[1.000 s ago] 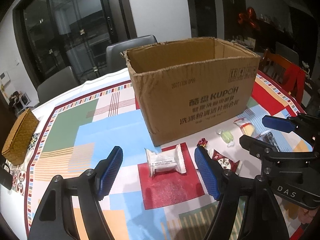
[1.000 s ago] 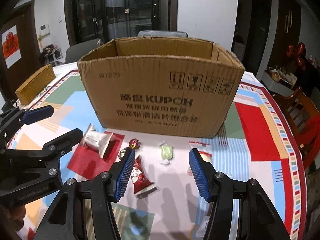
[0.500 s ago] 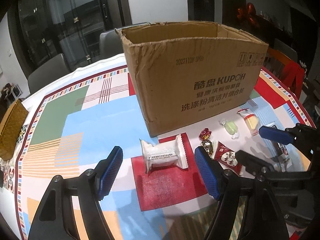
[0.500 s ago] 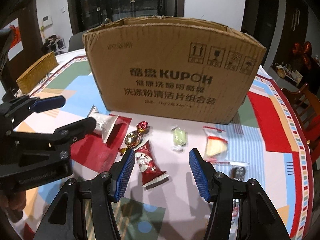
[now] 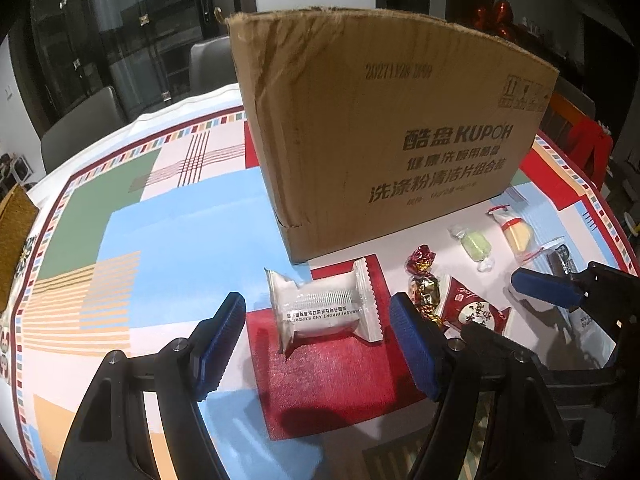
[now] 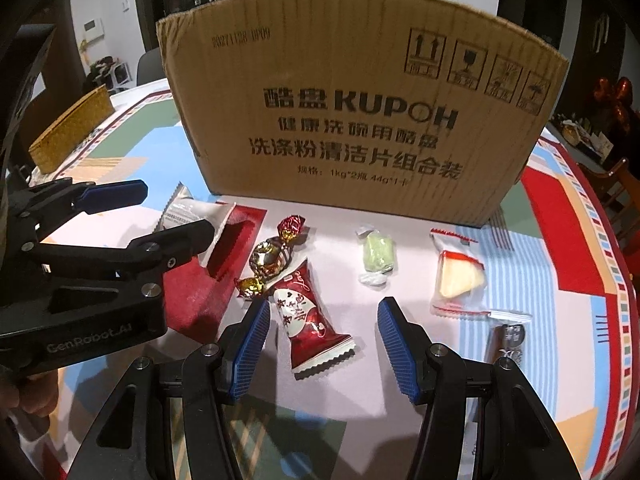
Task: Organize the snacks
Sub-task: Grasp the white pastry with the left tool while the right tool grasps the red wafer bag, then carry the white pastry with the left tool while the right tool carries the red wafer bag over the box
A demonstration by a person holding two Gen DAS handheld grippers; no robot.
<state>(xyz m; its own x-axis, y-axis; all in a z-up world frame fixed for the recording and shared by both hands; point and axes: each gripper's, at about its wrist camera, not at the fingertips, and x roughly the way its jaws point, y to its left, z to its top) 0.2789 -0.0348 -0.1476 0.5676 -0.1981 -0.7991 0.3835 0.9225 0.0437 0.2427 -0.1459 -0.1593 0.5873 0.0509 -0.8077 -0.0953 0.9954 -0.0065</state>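
You hold both tools, left (image 5: 316, 340) and right (image 6: 322, 350), released over six snacks lying on the bench (image 6: 560, 248) before the box (image 6: 360, 120); none looks packed.

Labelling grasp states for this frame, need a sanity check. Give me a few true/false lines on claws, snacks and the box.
1. The left claw is open, with the white crinkle-edged snack packet lying on the table ahead between its fingers. True.
2. The right claw is shut on the red heart-printed snack pouch. False: it is open, and the pouch lies on the table.
3. The pale green wrapped candy sits inside the brown KUPOH cardboard box. False: it lies on the table in front of the box.
4. The gold foil candy with red twisted ends lies between the white packet and the green candy. True.
5. The yellow wedge snack in a clear red-trimmed wrapper lies right of the green candy in the right wrist view. True.
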